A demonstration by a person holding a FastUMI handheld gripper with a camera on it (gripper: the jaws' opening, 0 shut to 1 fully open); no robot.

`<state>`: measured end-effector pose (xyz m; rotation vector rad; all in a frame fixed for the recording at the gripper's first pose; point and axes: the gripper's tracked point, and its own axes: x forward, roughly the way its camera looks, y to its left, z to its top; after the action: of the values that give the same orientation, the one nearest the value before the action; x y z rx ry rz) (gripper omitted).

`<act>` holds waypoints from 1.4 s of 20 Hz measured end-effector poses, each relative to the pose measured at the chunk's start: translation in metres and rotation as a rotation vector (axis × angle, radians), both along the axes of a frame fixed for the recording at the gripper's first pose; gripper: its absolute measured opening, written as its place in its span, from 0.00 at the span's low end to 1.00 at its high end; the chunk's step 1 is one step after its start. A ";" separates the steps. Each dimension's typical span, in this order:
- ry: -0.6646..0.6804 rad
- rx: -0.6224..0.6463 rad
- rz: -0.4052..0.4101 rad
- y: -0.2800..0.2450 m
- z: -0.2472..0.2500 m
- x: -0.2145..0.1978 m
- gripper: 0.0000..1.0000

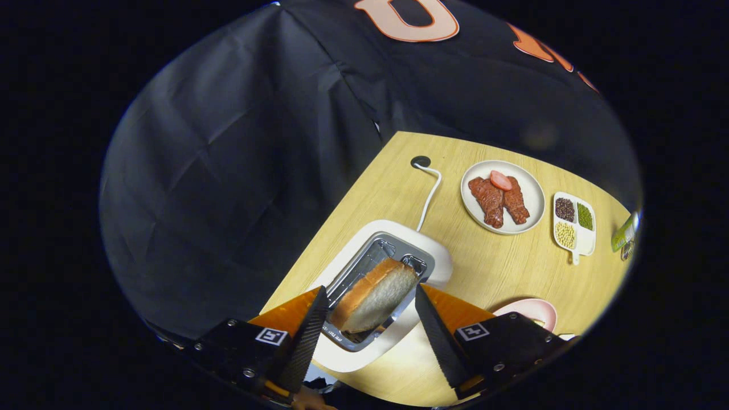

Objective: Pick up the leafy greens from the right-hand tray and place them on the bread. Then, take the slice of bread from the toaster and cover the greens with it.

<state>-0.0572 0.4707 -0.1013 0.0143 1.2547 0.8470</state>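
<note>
Black cloth walls close off the booth behind a pale wood counter (484,273). On the near left part of the counter sits a white toaster (393,267) with a metal-lined slot; its white cord (428,196) runs away to a dark hole in the counter. A bread slice (373,296) stands tilted in the slot, crust up, well proud of the rim.

Farther off, to the right of the cord, a round plate (532,191) carries two pieces of meat (500,200) and a pink sausage slice (501,180). Right of that lies a small divided dish (574,222) with dark, green and pale beans in separate sections. A pink plate (532,310) shows near the right finger, mostly hidden; what it holds cannot be told. The greens cannot be made out from here.

Step in hand, as judged: taking the slice from the toaster, the second part of the task. Whether the greens are already laid on the other bread cannot be confirmed.

Gripper (371,319): the jaws stand wide open, one finger on each side of the slice, gap clearly wider than the bread. Neither finger appears to touch it; nothing is held.

Next move calls for lowering so the pads flank the flat faces, closing gently, then a straight lift clear of the slot. Risk: squeezing soft bread too hard, or catching the slot's rim.
</note>
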 end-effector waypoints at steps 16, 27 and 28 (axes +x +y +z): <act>-0.041 -0.014 -0.027 -0.009 0.004 0.006 0.13; -0.040 0.191 -0.123 -0.043 0.049 0.018 0.12; -0.040 0.217 -0.134 -0.047 0.053 0.022 0.12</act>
<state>-0.0356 0.4241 -0.0481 0.2512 1.1069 0.8588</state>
